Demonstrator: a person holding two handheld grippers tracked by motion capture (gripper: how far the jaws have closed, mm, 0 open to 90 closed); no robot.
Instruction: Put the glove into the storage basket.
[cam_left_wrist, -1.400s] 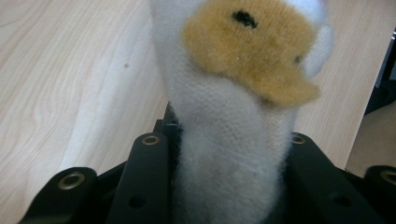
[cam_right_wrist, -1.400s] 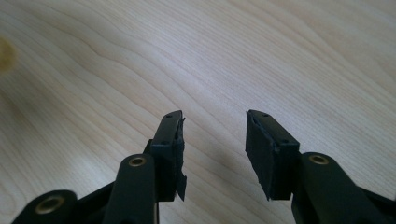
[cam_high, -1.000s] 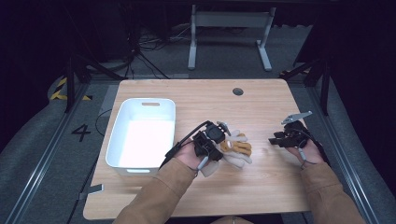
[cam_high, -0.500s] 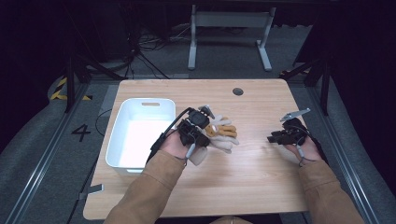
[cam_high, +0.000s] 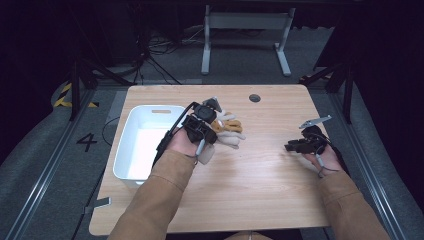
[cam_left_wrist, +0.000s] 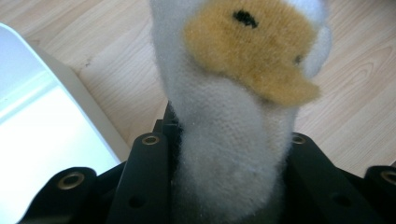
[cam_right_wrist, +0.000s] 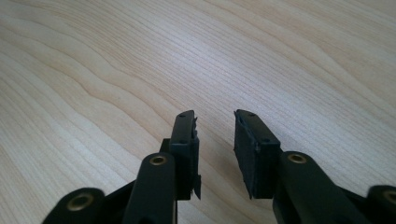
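Fingers of the left gripper (cam_high: 212, 125) are clamped on a plush toy (cam_high: 227, 131) — a soft white animal with a tan, duck-like face patch and a small black eye. In the left gripper view the toy (cam_left_wrist: 233, 102) rises straight up between the two black fingers (cam_left_wrist: 144, 177), its white fleece body pressed on both sides and its tan patch at the top of the frame. Beneath it lies pale wood grain, and a white bin (cam_left_wrist: 42, 126) sits at the left edge of that view.

Fingers of the right gripper (cam_right_wrist: 215, 154) stand apart with a narrow gap between them; they have just been closing, and nothing lies between them, just bare wood. In the high view the right gripper (cam_high: 295, 147) sits low over the worktop (cam_high: 260, 190) on the person's right side, pointing toward the middle and well apart from the toy.

From above, two forearms in tan sleeves come in from the near edge. The left hand (cam_high: 182, 145) holds its gripper just beside the right wall of the white bin (cam_high: 125, 150), with the toy's pale limbs and tan parts sticking out to the right of the gripper, over the wood near the worktop's middle. The bin is a rectangular white tub on the left part of the worktop. Farther back, a small dark round hole (cam_high: 254, 97) marks the wood near the far edge — and beyond it stand the grey legs of a metal frame (cam_high: 245, 35) on a dark floor.
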